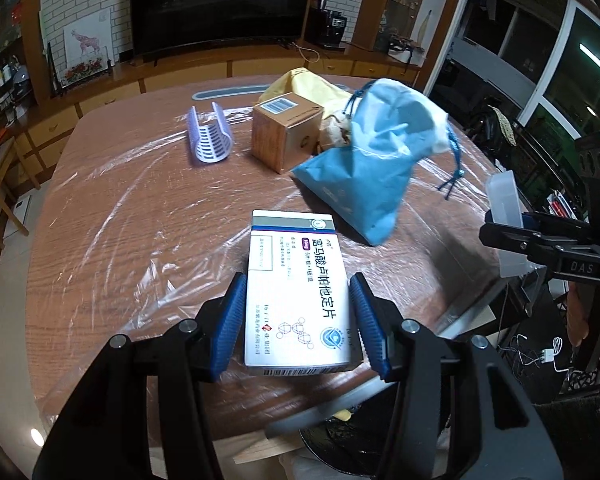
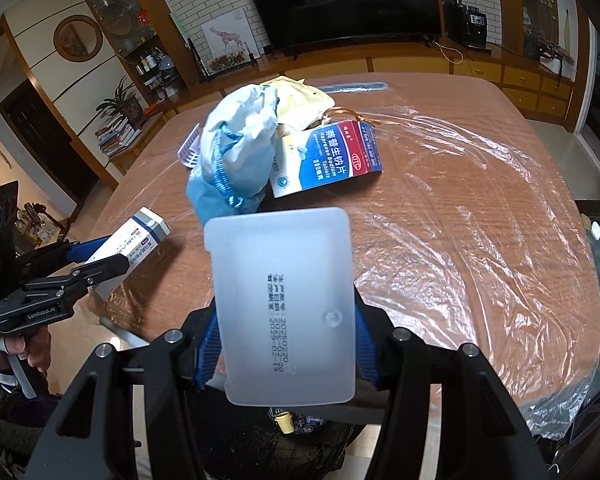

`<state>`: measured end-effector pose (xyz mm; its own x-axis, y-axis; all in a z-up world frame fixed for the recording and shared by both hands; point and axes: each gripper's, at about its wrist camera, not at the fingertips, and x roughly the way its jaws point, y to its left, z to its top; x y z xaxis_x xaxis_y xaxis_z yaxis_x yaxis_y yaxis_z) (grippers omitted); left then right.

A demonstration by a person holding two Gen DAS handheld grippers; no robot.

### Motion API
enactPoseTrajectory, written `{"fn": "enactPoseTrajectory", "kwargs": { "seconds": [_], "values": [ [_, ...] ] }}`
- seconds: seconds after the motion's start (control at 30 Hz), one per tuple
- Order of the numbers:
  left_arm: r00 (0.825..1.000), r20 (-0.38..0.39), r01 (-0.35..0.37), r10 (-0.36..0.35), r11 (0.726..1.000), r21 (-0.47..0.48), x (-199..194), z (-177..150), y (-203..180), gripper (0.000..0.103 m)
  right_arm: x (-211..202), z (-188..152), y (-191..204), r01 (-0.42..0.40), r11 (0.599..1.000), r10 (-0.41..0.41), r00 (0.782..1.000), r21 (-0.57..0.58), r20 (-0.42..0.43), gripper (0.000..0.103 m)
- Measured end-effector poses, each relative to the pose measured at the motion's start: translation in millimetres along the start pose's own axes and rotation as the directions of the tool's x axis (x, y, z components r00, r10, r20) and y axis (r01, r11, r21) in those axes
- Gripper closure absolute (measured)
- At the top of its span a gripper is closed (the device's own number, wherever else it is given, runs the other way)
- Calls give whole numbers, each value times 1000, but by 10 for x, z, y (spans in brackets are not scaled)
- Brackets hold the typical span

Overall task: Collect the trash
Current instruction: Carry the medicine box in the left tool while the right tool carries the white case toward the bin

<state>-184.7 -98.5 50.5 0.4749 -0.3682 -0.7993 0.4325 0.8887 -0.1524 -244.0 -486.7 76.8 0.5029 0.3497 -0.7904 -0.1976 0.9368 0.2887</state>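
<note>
My left gripper (image 1: 298,320) is shut on a white medicine box (image 1: 298,292) with dark lettering, held over the near table edge; it also shows in the right wrist view (image 2: 136,240). My right gripper (image 2: 286,344) is shut on a frosted translucent plastic case (image 2: 284,304), also seen at the right of the left wrist view (image 1: 508,220). A black trash bin (image 2: 284,452) sits below the table edge under the grippers. On the table lie a blue drawstring bag (image 1: 372,164), a brown carton (image 1: 284,136) and a blue-and-white pill box (image 2: 332,156).
The wooden table (image 2: 460,128) is covered with clear plastic film. A purple ribbed plastic tray (image 1: 210,136) lies far left. A yellow bag (image 1: 308,84) sits behind the carton. A TV and cabinets stand beyond the table.
</note>
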Motion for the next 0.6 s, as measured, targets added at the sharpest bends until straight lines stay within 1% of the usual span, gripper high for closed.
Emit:
{"fn": "enactPoseTrajectory", "kwargs": {
  "seconds": [0.23, 0.6],
  "values": [
    [999, 7, 32, -32, 999, 27, -139, -71, -114, 49, -102, -91, 112, -24, 1000, 24, 1000, -14, -3, 49],
    [998, -10, 69, -68, 995, 66, -245, -285, -306, 49, -136, -307, 230, -65, 998, 64, 997, -8, -36, 49]
  ]
}}
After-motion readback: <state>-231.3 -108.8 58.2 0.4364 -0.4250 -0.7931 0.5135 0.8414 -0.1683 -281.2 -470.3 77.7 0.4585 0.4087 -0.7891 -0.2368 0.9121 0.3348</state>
